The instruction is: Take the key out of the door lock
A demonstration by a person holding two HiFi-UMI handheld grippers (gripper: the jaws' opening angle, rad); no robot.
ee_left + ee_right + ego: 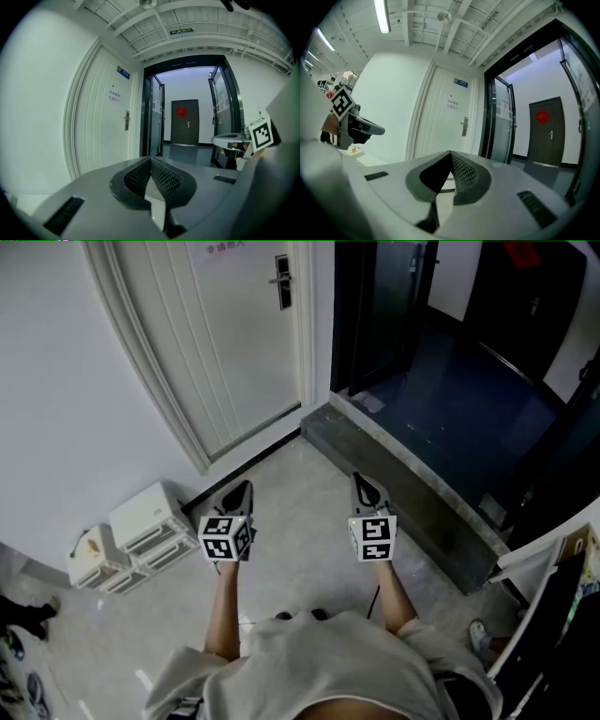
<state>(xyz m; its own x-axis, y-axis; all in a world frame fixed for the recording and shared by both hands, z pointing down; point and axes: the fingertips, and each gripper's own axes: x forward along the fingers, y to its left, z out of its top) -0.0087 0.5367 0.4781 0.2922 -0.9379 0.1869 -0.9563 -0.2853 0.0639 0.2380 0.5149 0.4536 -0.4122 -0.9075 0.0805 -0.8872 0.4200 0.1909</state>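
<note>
I hold my left gripper [242, 491] and right gripper [364, 486] level out front, both pinched together on nothing, because I stand well short of the white door [225, 352]. Its lock [283, 282] sits at the door's right edge. Any key in it is too small to see, so I judge that the approach comes first.

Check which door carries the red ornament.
The dark door farthest off; the nearer white door with the silver lock plate has none.
</note>
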